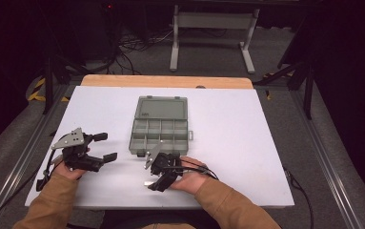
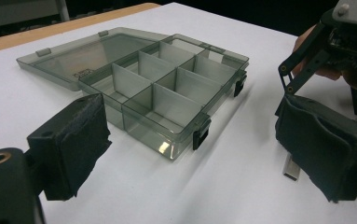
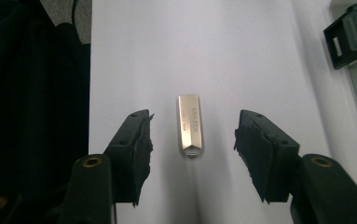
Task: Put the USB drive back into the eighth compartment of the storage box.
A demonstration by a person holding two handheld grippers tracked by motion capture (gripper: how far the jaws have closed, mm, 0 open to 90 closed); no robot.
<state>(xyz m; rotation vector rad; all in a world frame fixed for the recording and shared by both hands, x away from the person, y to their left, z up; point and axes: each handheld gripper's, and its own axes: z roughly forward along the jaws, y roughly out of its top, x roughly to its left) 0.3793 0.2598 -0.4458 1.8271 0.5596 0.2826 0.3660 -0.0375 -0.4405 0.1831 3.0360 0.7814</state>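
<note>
A small metal USB stick (image 3: pixel 190 125) is lying flat on the white table (image 1: pixel 247 133), at 6 o'clock from the open compartment box (image 1: pixel 160 125). The right gripper (image 3: pixel 192 140) is straddling it with jaws wide, ready to pinch. The left gripper (image 1: pixel 105 146), at 9 o'clock (also gaping), is waiting empty.

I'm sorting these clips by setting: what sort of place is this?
Probably a lab or recording workspace, not a home: a white table on a metal-framed rig, cables trailing over grey carpet, dark surroundings. A person's right gripper hovers open over a metal USB stick beside an open compartment box.
</note>
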